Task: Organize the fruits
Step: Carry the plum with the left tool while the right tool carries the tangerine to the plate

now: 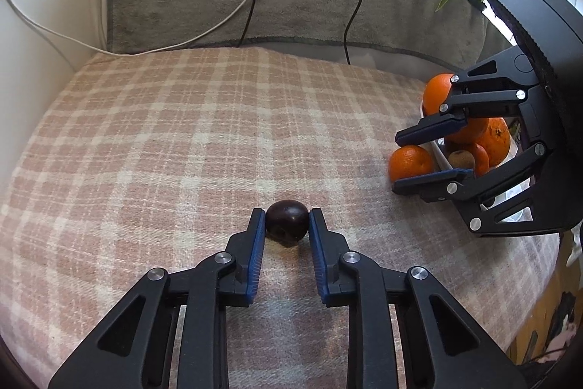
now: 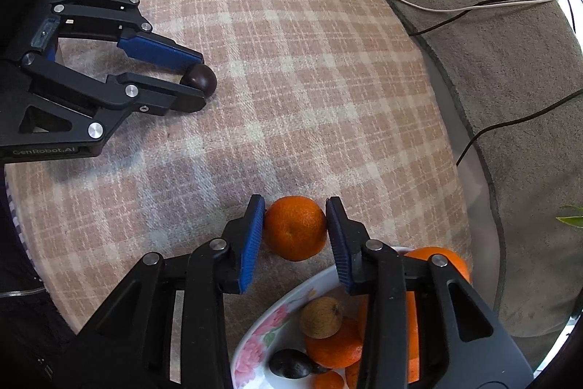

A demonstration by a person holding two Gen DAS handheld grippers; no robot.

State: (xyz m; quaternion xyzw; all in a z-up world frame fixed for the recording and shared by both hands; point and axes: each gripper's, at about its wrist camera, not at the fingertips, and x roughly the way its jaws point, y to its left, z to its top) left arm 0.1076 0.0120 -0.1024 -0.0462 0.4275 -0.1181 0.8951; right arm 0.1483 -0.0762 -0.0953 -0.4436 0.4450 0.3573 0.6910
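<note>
Left gripper (image 1: 286, 220) has its blue pads pressed against both flanks of a dark plum (image 1: 286, 222) lying on the checked blanket (image 1: 182, 133), while the right gripper (image 2: 295, 228) brackets a mandarin (image 2: 295, 228) just beside the flowered plate (image 2: 255, 345) of oranges, its pads at or just off the peel. To lift cleanly, each should squeeze gently across the fruit's middle and rise straight up. Both fruits look nearly round; the plum's slightly longer axis seems to run across the jaws.
</note>
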